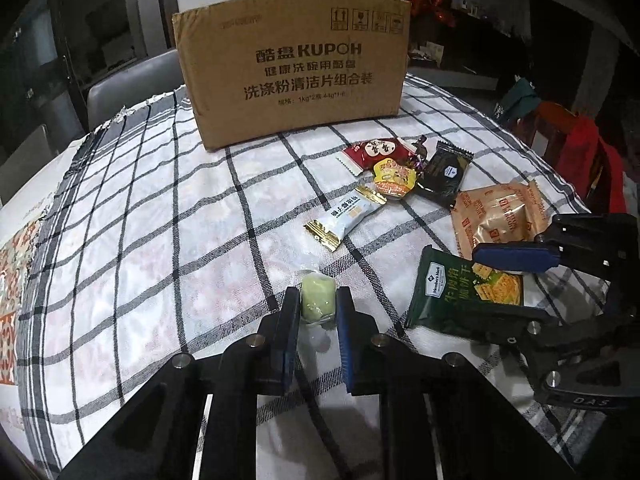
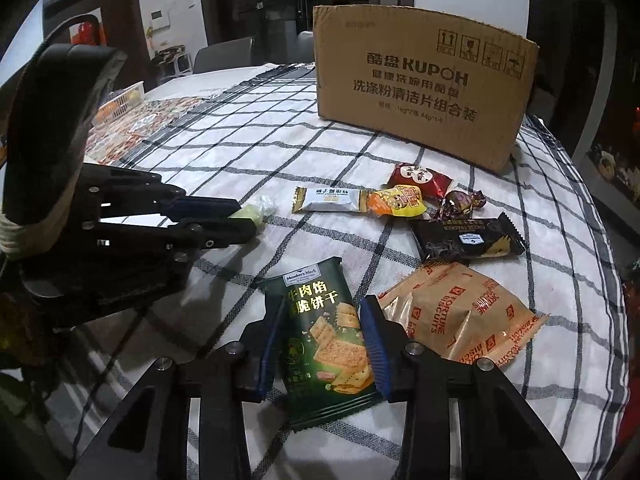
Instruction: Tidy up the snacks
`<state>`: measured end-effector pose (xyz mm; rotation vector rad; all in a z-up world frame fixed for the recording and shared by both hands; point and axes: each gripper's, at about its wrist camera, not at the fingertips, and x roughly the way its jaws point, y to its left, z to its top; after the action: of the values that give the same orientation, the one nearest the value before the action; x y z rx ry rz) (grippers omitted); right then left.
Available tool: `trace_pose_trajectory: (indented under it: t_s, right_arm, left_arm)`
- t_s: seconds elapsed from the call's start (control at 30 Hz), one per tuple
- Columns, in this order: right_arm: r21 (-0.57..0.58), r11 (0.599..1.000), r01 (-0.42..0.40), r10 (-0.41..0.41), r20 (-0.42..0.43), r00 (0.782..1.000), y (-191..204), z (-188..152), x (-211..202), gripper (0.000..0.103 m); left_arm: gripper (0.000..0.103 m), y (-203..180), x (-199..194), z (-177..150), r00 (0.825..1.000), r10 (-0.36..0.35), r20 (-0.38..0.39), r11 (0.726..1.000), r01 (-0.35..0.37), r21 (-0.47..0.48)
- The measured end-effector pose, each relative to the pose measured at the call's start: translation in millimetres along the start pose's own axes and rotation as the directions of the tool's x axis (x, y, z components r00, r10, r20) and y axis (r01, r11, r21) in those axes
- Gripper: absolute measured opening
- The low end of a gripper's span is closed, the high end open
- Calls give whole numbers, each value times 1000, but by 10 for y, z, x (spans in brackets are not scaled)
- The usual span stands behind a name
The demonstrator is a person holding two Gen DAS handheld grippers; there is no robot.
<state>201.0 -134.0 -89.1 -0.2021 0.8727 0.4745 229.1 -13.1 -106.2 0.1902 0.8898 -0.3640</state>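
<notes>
My left gripper (image 1: 317, 300) has its fingers against both sides of a pale green wrapped sweet (image 1: 318, 299) lying on the checked tablecloth; it also shows in the right wrist view (image 2: 250, 216). My right gripper (image 2: 320, 312) is open around a dark green cracker pack (image 2: 326, 344), one finger on each side, the pack flat on the cloth. The same pack shows in the left wrist view (image 1: 460, 288). A brown cardboard box (image 1: 292, 68) stands at the back of the table.
Loose snacks lie between grippers and box: a white bar (image 1: 344, 218), a yellow-orange pack (image 1: 394, 178), a red pack (image 1: 376, 152), a black cracker pack (image 1: 444, 174), a purple sweet (image 2: 460, 202), an orange biscuit bag (image 2: 460, 312). A basket (image 2: 120, 102) sits far left.
</notes>
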Motion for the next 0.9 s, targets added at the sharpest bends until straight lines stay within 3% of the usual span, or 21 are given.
trace_pose_trajectory:
  t_s: [0.13,0.4,0.57,0.9]
  right_arm:
    - [-19,1000,-12,12,-2,1000,19,-7,3,54]
    - [-91,996,5,-6,-9,1000,96,-68,54,54]
    - [-81,997,1,-2,-8,1000,83,-59,18,48]
    - [-65,998,20,-15,67,998,167,13,-264,48]
  left_arm:
    - [19,-6,-67,-21,1000,3,4,1000,-3,-4]
    - [19,-29,-115,-104,1000,-16,-21,999,15,-36]
    - [19,-46,-186,-137,1000,-19,-21,998,18,-54]
    - [19,-64,-496,-107,1000,1,27,997,1,-80]
